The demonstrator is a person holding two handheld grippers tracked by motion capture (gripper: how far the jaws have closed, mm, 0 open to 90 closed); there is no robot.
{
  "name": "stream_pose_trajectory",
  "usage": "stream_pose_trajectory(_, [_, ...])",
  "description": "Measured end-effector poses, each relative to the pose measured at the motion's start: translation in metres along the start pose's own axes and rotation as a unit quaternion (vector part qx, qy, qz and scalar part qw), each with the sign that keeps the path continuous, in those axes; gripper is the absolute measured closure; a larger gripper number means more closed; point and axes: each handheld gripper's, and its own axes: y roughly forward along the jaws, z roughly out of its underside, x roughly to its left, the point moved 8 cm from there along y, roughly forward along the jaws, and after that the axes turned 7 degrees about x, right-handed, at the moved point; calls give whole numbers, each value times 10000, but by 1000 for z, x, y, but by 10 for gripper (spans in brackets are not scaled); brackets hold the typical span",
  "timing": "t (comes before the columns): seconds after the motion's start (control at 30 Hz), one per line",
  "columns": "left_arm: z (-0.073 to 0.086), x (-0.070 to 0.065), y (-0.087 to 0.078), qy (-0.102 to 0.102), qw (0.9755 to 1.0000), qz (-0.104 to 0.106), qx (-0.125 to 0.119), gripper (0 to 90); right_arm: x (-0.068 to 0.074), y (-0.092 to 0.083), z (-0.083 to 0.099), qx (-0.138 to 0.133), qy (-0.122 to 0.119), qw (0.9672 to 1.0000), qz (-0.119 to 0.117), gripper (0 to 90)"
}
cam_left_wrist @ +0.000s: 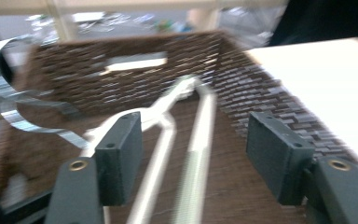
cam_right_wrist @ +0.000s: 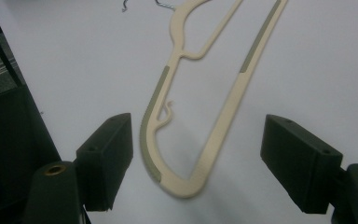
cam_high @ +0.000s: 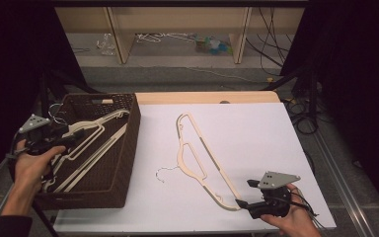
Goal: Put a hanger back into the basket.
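A smooth cream hanger [cam_right_wrist: 200,107] is framed by the wide right tongs [cam_right_wrist: 198,163]; the left tongs [cam_left_wrist: 196,158] are held wide over a woven basket [cam_left_wrist: 270,98].

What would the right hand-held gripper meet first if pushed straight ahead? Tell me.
The right hand-held gripper, jaws open, would probably first meet the rounded end of the cream hanger lying on the white table; depth is unclear.

Basket wall [cam_high: 131,148] (tall) blocks leftward passage.
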Motion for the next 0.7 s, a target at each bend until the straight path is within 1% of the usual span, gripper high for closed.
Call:
stream_pose_trajectory(0.07, [-13,-16,-3,-96,9995,155,-250,333,0,1,1,7,0,10000,-19,263])
stream_pose_trajectory(0.13, [-24,-32,-6,-146,9988,251,-403,315,0,2,1,4,8,10000,-50,261])
stream_pose_trajectory(0.17, [-32,-43,-8,-175,9982,298,-484,305,-1,2,0,-18,6,10000,-50,257])
stream_pose_trajectory(0.2, [-37,-50,-8,-175,9978,325,-543,300,-2,3,1,-17,20,10000,-2,250])
stream_pose_trajectory(0.23, [-43,-58,-10,-97,9975,345,-615,297,-3,3,1,-26,19,10000,-12,246])
stream_pose_trajectory(0.27, [-50,-67,-11,-66,9968,410,-684,289,-3,3,1,-30,38,10000,-15,244])
stream_pose_trajectory(0.3, [-56,-75,-11,17,9961,432,-764,278,-4,3,2,-18,92,10000,19,242])
stream_pose_trajectory(0.33, [-61,-85,-12,10,9955,475,-816,270,-6,4,2,-51,35,10000,49,234])
stream_pose_trajectory(0.37, [-67,-139,-18,-2910,9468,1188,-687,263,-6,4,2,-55,64,9999,55,225])
stream_pose_trajectory(0.4, [-71,-148,-18,-2763,9500,1277,-691,258,-5,3,3,-23,129,9999,68,214])
stream_pose_trajectory(0.43, [-74,-157,-19,-2693,9511,1363,-654,255,-5,3,3,-8,144,9999,84,207])
stream_pose_trajectory(0.47, [-78,-166,-20,-2603,9521,1460,-671,254,-5,3,3,-2,155,9998,100,201])
stream_pose_trajectory(0.5, [-81,-176,-20,-2537,9520,1574,-674,254,-5,3,3,-6,174,9998,95,196])
stream_pose_trajectory(0.53, [-85,-183,-21,-2409,9540,1647,-690,250,-6,4,2,-44,146,9998,117,192])
stream_pose_trajectory(0.63, [-93,-205,-23,-2235,9549,1816,-719,227,-7,5,2,-76,136,9998,152,176])
stream_pose_trajectory(0.67, [-94,-212,-23,-2179,9557,1839,-725,224,-8,5,2,-88,124,9998,163,170])
stream_pose_trajectory(0.7, [-95,-219,-22,-2143,9560,1864,-735,211,-8,5,2,-97,127,9997,161,170])
